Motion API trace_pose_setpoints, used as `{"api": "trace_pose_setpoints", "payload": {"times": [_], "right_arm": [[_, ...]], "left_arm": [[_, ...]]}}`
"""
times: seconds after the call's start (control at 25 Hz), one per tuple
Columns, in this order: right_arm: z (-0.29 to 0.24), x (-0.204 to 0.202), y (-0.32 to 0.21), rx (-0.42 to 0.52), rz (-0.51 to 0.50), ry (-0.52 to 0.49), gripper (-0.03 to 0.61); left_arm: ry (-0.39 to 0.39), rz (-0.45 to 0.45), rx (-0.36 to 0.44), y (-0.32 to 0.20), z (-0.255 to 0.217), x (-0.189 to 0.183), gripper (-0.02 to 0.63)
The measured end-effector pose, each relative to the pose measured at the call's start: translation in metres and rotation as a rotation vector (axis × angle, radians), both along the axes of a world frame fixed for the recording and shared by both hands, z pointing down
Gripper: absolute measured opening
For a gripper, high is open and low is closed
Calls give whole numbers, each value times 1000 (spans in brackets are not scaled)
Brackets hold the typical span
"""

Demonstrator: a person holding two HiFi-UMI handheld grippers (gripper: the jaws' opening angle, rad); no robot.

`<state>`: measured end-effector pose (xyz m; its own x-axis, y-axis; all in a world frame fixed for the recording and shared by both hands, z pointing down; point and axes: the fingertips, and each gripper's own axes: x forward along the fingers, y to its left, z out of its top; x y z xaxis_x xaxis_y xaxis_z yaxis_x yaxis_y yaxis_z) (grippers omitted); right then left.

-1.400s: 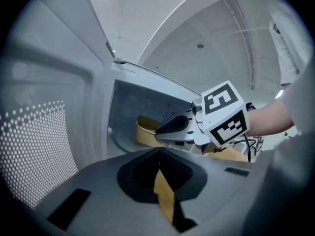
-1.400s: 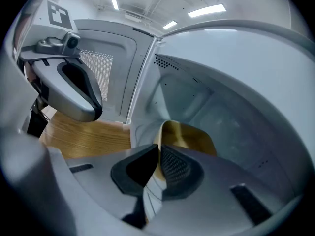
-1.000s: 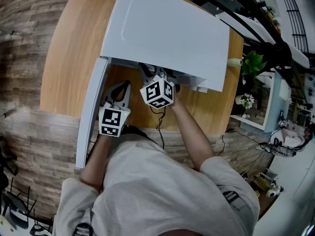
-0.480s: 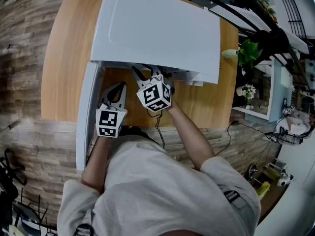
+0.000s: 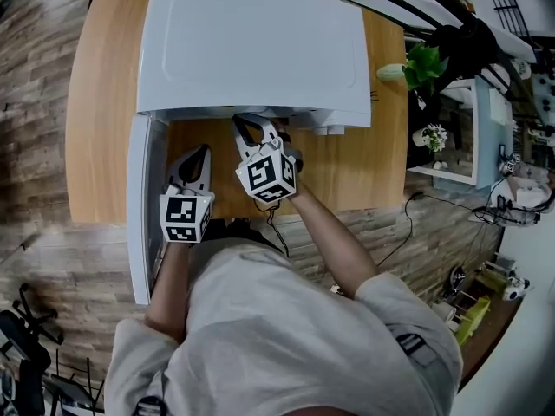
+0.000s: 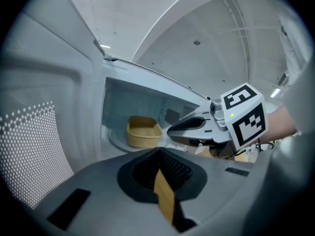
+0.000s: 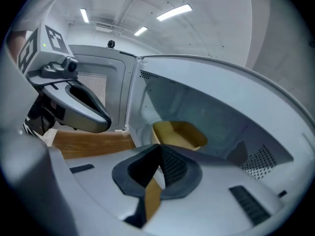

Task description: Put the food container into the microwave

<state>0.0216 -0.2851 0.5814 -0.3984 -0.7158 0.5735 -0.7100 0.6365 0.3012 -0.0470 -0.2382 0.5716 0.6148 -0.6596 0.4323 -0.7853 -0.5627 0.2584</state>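
The tan food container (image 6: 142,131) (image 7: 178,134) sits inside the white microwave (image 5: 251,42), on its turntable, with nothing touching it. The microwave door (image 5: 139,206) stands swung open at the left. My right gripper (image 5: 248,130) (image 7: 160,149) is shut and empty, just in front of the cavity opening and pointing at the container. My left gripper (image 5: 194,159) (image 6: 160,154) is shut and empty too, beside the open door and further back from the opening. From the head view the microwave's top hides the container.
The microwave stands on a wooden table (image 5: 104,102) over a wood-plank floor. A potted plant (image 5: 421,63) and a white shelf unit (image 5: 473,128) are to the right. A black cable (image 5: 279,224) hangs off the table's near edge by my body.
My right gripper has drawn back out of the microwave opening, so more of its fingers show. The left gripper has also eased back slightly. The container stays inside.
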Motion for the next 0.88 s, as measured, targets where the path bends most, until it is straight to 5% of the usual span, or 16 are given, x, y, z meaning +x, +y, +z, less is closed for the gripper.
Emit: {"api": "trace_pose_setpoints", "payload": {"times": [0.56, 0.88], "right_arm": [[-9, 37, 50, -107, 154, -174, 5], [-22, 64, 67, -87, 237, -233, 5]], "left_arm": [[5, 43, 15, 12, -2, 12, 12], [6, 66, 30, 11, -9, 27, 12]]}}
